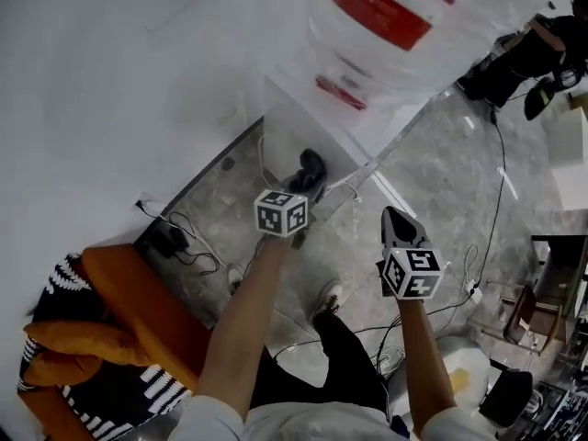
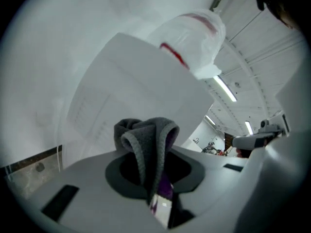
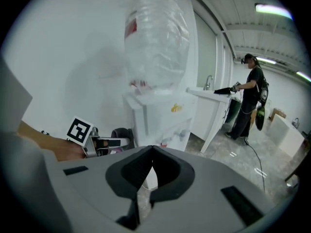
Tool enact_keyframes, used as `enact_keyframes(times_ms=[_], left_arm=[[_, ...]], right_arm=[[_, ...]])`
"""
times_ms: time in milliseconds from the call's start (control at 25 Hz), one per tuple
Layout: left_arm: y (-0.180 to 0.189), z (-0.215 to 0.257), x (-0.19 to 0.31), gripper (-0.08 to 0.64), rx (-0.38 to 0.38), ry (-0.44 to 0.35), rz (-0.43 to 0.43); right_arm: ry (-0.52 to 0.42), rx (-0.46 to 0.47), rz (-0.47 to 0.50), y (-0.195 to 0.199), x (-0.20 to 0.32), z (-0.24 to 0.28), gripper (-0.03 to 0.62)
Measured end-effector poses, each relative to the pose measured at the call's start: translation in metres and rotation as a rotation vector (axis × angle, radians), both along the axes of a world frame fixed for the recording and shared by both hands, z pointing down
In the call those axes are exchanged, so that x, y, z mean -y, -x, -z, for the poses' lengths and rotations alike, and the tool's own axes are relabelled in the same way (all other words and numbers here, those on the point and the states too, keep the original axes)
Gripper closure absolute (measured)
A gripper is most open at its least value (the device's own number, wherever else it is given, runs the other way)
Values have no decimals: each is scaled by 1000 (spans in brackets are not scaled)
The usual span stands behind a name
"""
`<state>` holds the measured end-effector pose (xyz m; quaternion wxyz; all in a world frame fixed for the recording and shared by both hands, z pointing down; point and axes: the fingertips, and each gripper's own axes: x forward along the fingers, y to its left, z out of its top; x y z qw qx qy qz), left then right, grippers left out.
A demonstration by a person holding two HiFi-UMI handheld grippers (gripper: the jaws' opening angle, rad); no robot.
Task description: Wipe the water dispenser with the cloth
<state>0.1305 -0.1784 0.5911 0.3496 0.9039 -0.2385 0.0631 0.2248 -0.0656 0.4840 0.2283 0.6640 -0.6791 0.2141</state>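
The white water dispenser stands against the wall with a clear bottle with a red label on top. My left gripper is shut on a dark grey cloth, which it holds at the dispenser's lower side panel. In the left gripper view the cloth bunches up out of the left gripper, with the dispenser's white side just beyond. My right gripper hangs shut and empty to the right, off the dispenser. In the right gripper view the right gripper faces the dispenser and the left gripper.
An orange seat with striped black-and-white fabric sits at my lower left. Cables and a plug lie on the grey floor by the wall. A white counter stands right of the dispenser, with a person behind it.
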Motion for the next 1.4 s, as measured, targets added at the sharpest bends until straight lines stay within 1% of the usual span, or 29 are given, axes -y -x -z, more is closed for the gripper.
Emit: enact_keyframes(times_ms=[80,200,240,280,320,440,520,600,760,880,1040,1120,1280,1400], left_arm=[[4,45,-3,482,-16,-28,23],[13,109,-10,482,-76,-36,75],[16,130,-13,483,-76,-61,79],[17,150,-19,482,-51,-105,71],[19,170,-25,483,-6,-165,55],[29,232,-41,483,168,-373,29],[33,273,-50,483,244,-494,37],[38,314,-57,482,272,-582,55],[60,393,-71,483,259,-728,98],[78,436,-87,483,277,-827,112],[100,481,-115,482,288,-937,120],[107,499,-127,483,286,-975,119],[119,521,-149,482,279,-1015,115],[127,535,-159,482,270,-1035,142]], right_arm=[[-45,-6,9,-9,-5,36,577],[-122,5,3,-22,-9,93,577],[-151,11,5,-26,-9,113,577],[-180,14,17,-28,-9,132,577],[-210,13,41,-27,-9,152,577],[-305,-14,129,-16,-9,210,577],[-362,-45,154,-13,-11,244,577],[-403,-77,179,-11,-16,273,577],[-462,-114,263,6,-26,322,577],[-515,-141,271,11,-35,357,577],[-582,-173,284,23,-50,396,577],[-605,-188,301,32,-58,409,577],[-649,-221,326,48,-75,426,577],[-658,-259,336,52,-85,431,577]])
